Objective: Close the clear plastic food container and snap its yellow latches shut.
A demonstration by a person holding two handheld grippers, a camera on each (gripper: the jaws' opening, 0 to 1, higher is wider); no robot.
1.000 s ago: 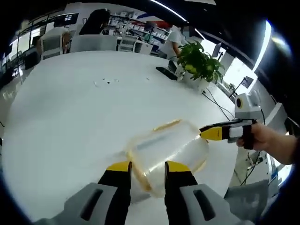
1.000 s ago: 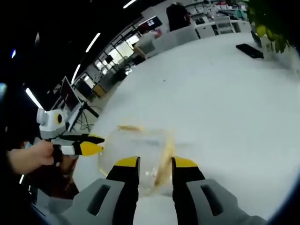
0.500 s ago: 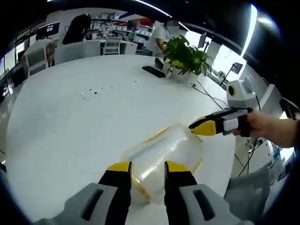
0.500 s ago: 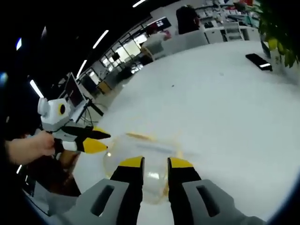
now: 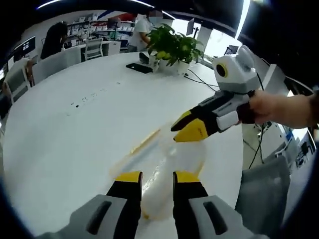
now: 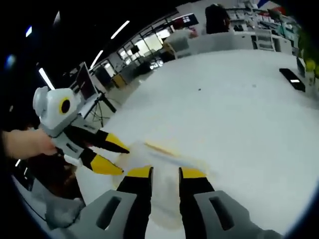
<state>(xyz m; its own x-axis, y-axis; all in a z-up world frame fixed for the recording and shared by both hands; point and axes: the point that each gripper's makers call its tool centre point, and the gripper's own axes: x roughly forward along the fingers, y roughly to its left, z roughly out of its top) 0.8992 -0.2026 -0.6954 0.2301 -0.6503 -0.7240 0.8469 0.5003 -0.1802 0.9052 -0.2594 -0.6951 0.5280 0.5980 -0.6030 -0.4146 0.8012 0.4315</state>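
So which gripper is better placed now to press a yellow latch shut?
Probably the right gripper: its tips sit at the container beside the yellow latch. The left gripper looks close too.

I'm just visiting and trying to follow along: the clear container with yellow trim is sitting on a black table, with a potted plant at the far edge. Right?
Not quite. The table is white, not black, as the left gripper view shows. The rest holds: the clear container with yellow trim rests on it, and a potted plant stands at the far edge.
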